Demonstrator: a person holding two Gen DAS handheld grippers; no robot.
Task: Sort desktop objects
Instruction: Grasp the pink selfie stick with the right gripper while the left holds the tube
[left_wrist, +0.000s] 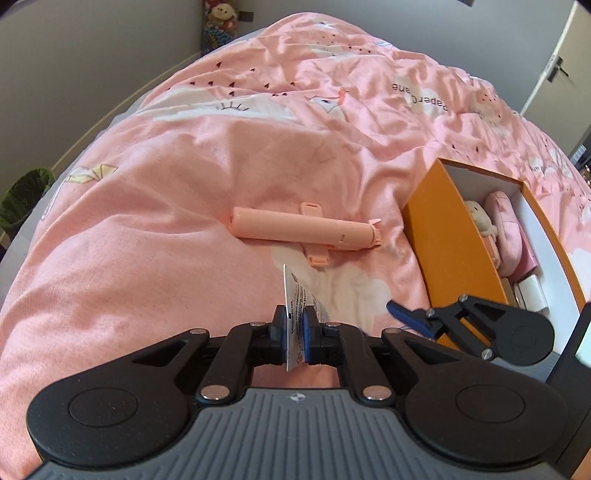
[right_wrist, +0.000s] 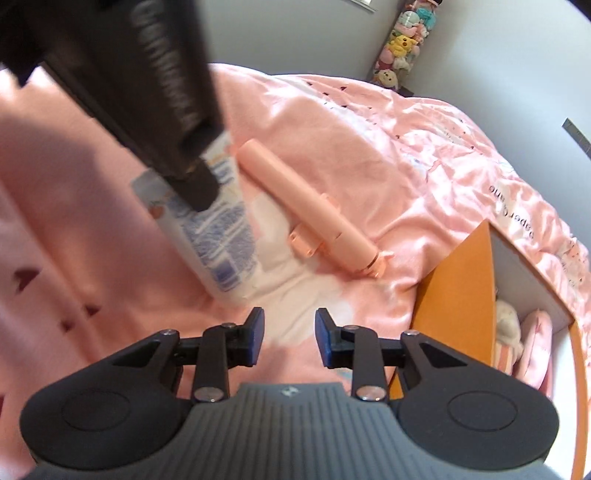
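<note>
On a bed spread with a pink quilt (left_wrist: 184, 184), we hold two grippers over a sorting job that looks partly done: the orange box (left_wrist: 443, 236) just ahead and to the right of our right gripper (right_wrist: 289, 338) already contains a plush toy (right_wrist: 508, 325), a pink pouch (left_wrist: 504, 225) and what seem to be white and pink flat items, too small to identify. Our left gripper (left_wrist: 294, 330) is clamped on the flat crimped end of a white squeeze tube (right_wrist: 218, 240), which the right wrist view shows hanging below it, its lower end at or just above the quilt; contact cannot be confirmed. Our right gripper hovers empty, its jaws apart, with the tube just ahead and to its left and the box wall close on its right. Still loose on the quilt is a pink selfie stick (left_wrist: 306, 230), lying crosswise ahead of the left gripper, beyond the held tube and left of the box. By our reading, two things are left: the tube goes into the box, then the stick. The tube's thin pinched seam looks liable to slip or swing in transit.
</note>
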